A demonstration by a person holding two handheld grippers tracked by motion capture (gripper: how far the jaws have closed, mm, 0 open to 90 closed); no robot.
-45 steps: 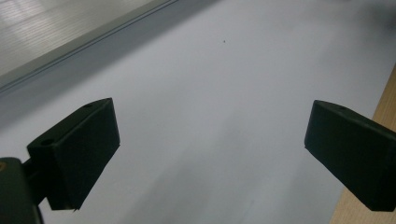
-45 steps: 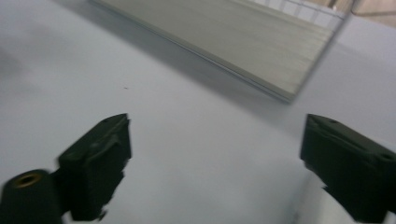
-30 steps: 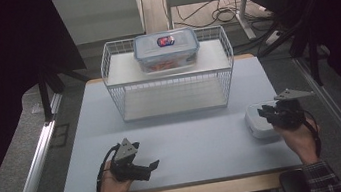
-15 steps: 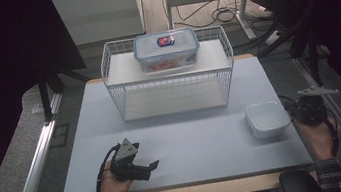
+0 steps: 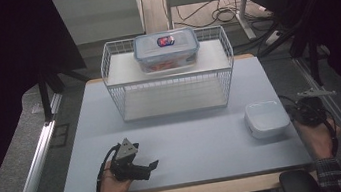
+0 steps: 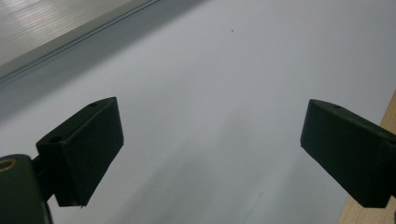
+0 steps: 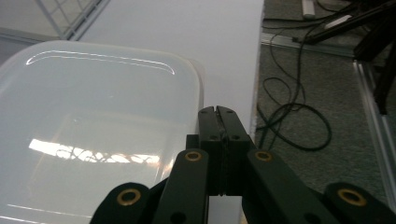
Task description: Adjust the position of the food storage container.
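Grey table (image 5: 194,138) bears wire rack (image 5: 172,83) (lidded box (image 5: 166,50) atop).

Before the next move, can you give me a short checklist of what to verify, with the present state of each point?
1. Left gripper open and holding nothing: ok, jaws wide apart over bare table.
2. Right gripper ready to grasp: not ok, jaws pressed together, nothing between them.
3. Right gripper apart from the white box: cannot tell; its jaws sit at the box's near corner in the right gripper view.
4. White box flat on the table: ok.
5. Lidded container steady on top of the wire rack: ok.
6. Lower rack shelf free: ok.
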